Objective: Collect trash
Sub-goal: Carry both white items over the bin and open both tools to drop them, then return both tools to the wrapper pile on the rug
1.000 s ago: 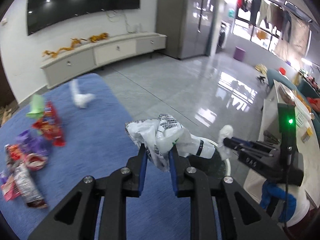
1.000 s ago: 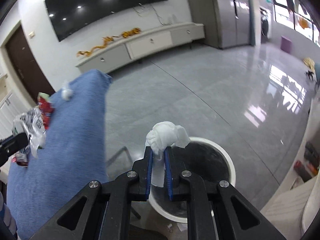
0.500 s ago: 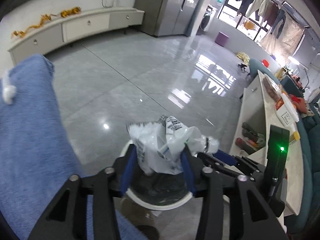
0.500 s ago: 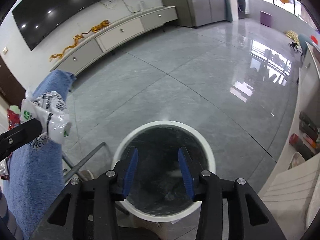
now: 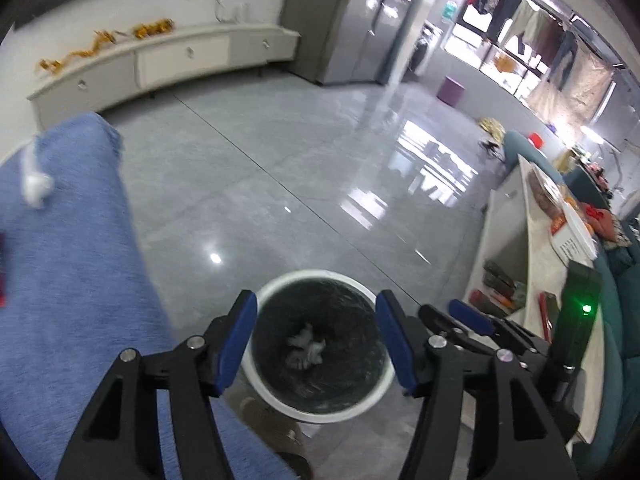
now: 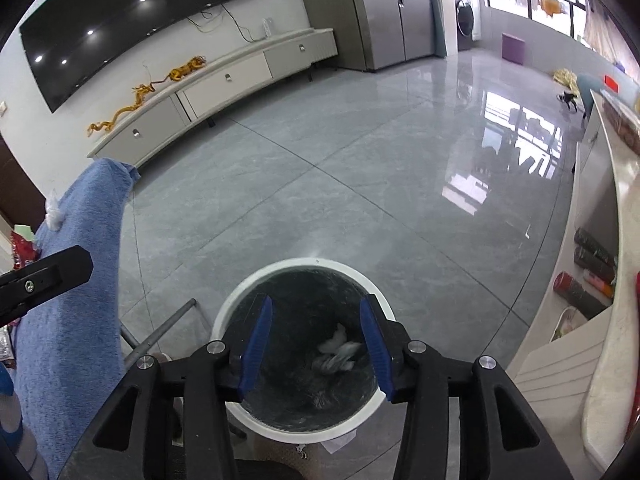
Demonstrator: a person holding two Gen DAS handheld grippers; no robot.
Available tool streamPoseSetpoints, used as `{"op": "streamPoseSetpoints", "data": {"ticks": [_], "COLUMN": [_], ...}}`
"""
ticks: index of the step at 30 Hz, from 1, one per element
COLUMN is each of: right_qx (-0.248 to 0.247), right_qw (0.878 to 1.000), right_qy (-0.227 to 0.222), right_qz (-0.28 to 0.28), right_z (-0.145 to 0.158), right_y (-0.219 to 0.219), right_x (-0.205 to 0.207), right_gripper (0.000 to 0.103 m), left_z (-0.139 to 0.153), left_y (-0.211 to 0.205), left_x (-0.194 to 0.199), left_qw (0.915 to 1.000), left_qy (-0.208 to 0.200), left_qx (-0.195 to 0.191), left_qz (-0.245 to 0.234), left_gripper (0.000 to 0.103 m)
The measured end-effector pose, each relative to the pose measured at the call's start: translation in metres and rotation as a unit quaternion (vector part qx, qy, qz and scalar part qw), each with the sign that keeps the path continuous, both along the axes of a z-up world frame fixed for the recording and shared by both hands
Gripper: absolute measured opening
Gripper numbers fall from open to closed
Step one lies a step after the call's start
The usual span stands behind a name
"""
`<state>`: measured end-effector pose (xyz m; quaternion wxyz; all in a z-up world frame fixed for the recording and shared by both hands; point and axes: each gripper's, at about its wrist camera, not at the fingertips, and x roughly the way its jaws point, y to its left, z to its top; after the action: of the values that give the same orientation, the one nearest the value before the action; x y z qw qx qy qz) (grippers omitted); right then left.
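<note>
A round white trash bin with a dark liner stands on the grey floor, right below both grippers; it also shows in the right wrist view. Crumpled white trash lies inside it, seen too in the right wrist view. My left gripper is open and empty above the bin. My right gripper is open and empty above the bin. A white crumpled tissue lies on the blue cloth-covered table. Red wrappers lie at the table's far left.
The blue table's edge is left of the bin, with a metal leg beside it. A white counter with shelves stands to the right. A long TV cabinet lines the back wall. Glossy floor lies beyond.
Both grippers have opened. The left one let go of the white plastic bag and the right one of the white tissue; both now lie in the bin.
</note>
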<state>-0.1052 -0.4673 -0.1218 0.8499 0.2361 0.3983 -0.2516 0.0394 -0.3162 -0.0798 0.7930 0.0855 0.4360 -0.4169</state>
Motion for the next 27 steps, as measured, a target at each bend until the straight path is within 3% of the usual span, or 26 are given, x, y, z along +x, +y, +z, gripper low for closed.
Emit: {"op": "streamPoseSetpoints", "data": {"ticks": [4, 12, 22, 27], "right_qx": [-0.028, -0.063, -0.098, -0.106], "right_qw": [0.999, 0.994, 0.983, 0.977], "right_qy": [-0.020, -0.059, -0.092, -0.096], "right_qz": [0.016, 0.061, 0.127, 0.156], "right_z": [0.024, 0.065, 0.098, 0.107], "right_y": [0.015, 0.057, 0.120, 0.149], "right_x": [0.004, 0.021, 0.046, 0.058], "right_gripper": [0.043, 0.043, 0.044, 0.044], "left_z": [0.025, 0.062, 0.094, 0.097], "left_y": [0.027, 0.097, 0.175, 0.212], "left_x": [-0.001, 0.004, 0.004, 0.006], "left_qw": [0.9973, 0.9809, 0.9561, 0.9489], "left_qy": [-0.056, -0.131, -0.187, -0.188], "left_qx": [-0.003, -0.014, -0.021, -0.031], "left_qz": [0.047, 0.144, 0.225, 0.251], "left_gripper": [0.060, 0.060, 0.060, 0.060]}}
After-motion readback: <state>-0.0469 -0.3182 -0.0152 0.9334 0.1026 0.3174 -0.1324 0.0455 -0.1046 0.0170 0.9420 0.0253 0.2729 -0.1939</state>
